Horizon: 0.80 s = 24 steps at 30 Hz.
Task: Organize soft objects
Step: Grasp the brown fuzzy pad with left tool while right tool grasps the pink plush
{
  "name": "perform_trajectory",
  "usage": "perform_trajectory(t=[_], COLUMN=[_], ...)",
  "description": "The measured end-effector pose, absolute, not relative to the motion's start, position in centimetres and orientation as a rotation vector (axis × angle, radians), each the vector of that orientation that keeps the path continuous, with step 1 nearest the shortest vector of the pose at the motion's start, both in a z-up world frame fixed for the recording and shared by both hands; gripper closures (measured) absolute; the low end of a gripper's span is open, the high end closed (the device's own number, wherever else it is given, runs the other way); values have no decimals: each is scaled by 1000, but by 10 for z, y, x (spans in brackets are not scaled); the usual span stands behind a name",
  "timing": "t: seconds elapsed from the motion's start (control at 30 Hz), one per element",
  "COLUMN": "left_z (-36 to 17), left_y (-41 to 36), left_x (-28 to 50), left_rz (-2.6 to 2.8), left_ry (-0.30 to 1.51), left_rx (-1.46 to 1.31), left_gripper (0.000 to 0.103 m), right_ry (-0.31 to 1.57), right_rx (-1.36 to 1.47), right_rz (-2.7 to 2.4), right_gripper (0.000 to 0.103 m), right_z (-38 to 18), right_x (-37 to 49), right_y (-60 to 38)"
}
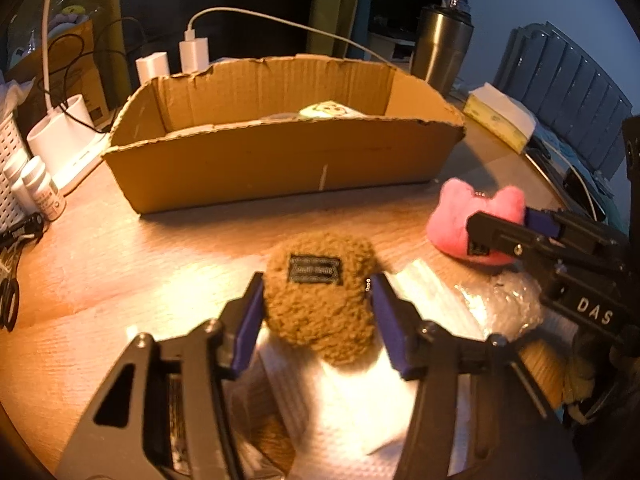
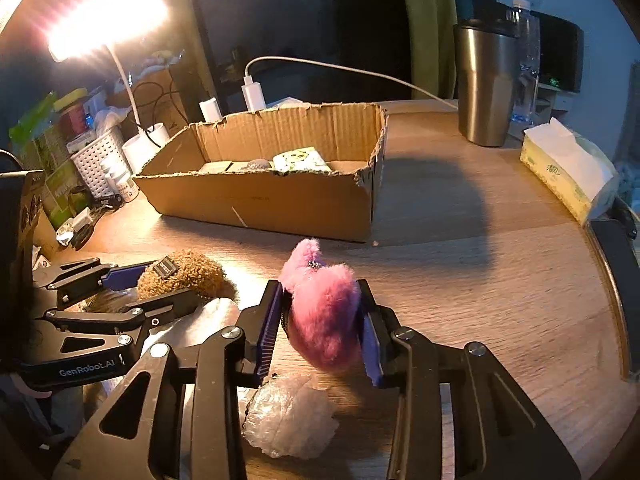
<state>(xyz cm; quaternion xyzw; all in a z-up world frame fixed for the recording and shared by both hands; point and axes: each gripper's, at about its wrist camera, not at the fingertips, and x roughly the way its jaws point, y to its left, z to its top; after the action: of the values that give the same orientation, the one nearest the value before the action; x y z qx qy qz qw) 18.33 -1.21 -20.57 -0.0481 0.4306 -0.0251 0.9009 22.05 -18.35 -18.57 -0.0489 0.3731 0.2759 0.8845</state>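
Note:
A brown fuzzy plush point(image 1: 320, 312) with a black label lies on white tissue on the wooden table, and my left gripper point(image 1: 317, 280) is shut on it, a blue pad against each side. The right wrist view shows the same plush point(image 2: 188, 272) and left gripper point(image 2: 172, 282) at the left. My right gripper point(image 2: 320, 286) is shut on a pink furry plush point(image 2: 324, 316), squeezing it just above the table. From the left wrist, that pink plush point(image 1: 452, 216) and right gripper point(image 1: 500, 216) are at the right. An open cardboard box point(image 1: 280, 164) stands behind both and holds a pale printed item point(image 2: 300, 160).
Crumpled bubble wrap point(image 2: 288, 416) lies under the right gripper. A steel tumbler point(image 2: 484, 84) and a tissue pack point(image 2: 568, 176) stand at the back right. At the left are a white basket point(image 2: 96, 160), small bottles point(image 1: 40, 188), scissors point(image 1: 10, 300), chargers and a bright lamp point(image 2: 108, 12).

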Motion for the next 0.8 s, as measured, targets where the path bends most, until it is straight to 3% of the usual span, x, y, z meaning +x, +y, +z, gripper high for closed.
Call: perform_trajectory(t=[0.4, 0.8], left_z=[-185, -156], left_y=[-10, 5], left_x=[169, 153], left_rz=[-85, -77], left_ry=[812, 724], left_rx=[-113, -134], left_gripper=[55, 55], right_ry=[731, 665], right_rx=[-145, -171], right_rz=[549, 527], right_gripper=[79, 79], right_z=[-175, -148], right_x=[210, 200], right_y=[-180, -177])
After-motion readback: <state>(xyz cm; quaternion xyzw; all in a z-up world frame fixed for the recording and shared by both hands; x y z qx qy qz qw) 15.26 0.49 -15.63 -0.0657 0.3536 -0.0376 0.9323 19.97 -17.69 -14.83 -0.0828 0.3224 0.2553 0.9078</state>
